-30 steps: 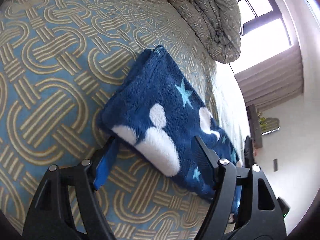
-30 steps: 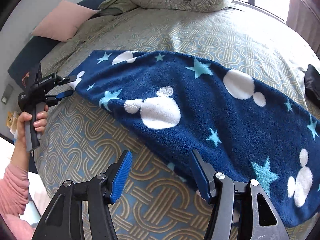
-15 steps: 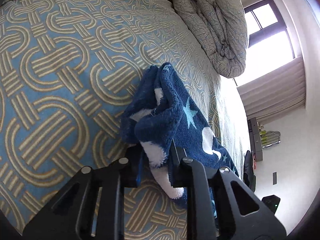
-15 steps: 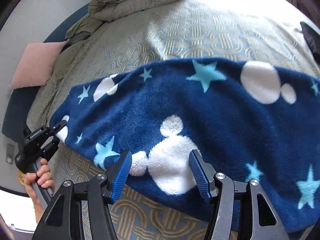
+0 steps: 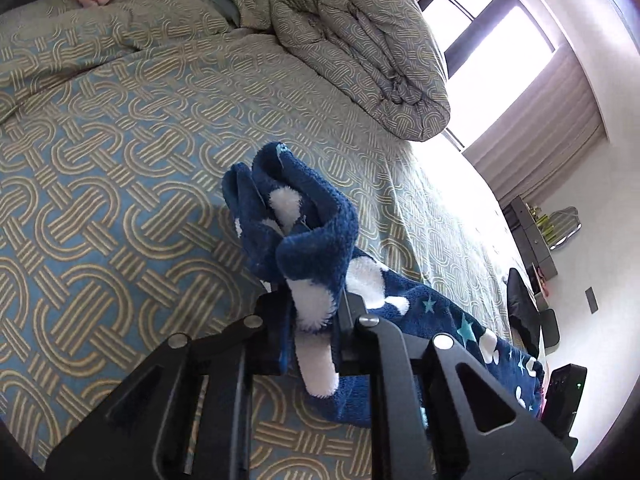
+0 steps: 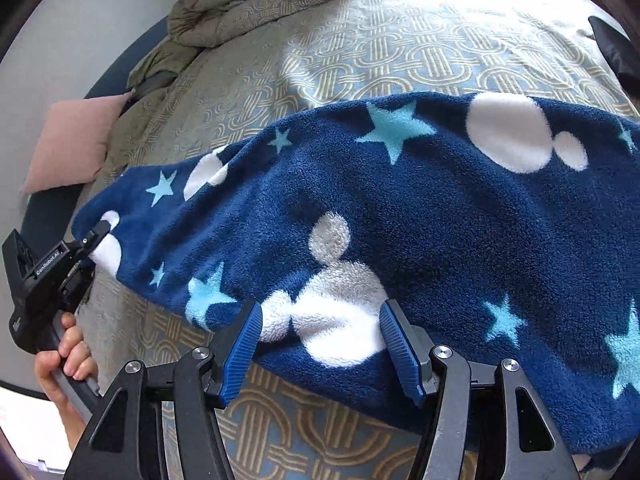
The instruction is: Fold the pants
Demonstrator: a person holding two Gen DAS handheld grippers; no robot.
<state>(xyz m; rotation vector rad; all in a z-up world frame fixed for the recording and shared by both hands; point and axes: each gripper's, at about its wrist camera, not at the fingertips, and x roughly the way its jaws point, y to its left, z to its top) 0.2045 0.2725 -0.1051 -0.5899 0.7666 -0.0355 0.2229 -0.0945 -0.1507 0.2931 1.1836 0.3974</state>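
Observation:
The pants (image 6: pixel 440 216) are dark blue fleece with white mouse heads and light blue stars, lying lengthwise across the bed. My left gripper (image 5: pixel 314 316) is shut on one end of the pants (image 5: pixel 304 240), which bunches up between its fingers; it also shows at the left of the right wrist view (image 6: pixel 96 236), held by a hand. My right gripper (image 6: pixel 320 344) is open, its blue pads either side of the near edge of the pants at a white mouse head.
The bed (image 5: pixel 100 168) has a blue and tan knot-pattern cover. A rolled duvet (image 5: pixel 360 44) lies at its head beside a pink pillow (image 6: pixel 68 144). A black object (image 6: pixel 612 48) sits at the far right edge. A window (image 5: pixel 492 28) is beyond.
My left gripper has shut on the end of the pants and lifted it, bunching the cloth. My right gripper has moved in until its open pads straddle the near edge of the pants.

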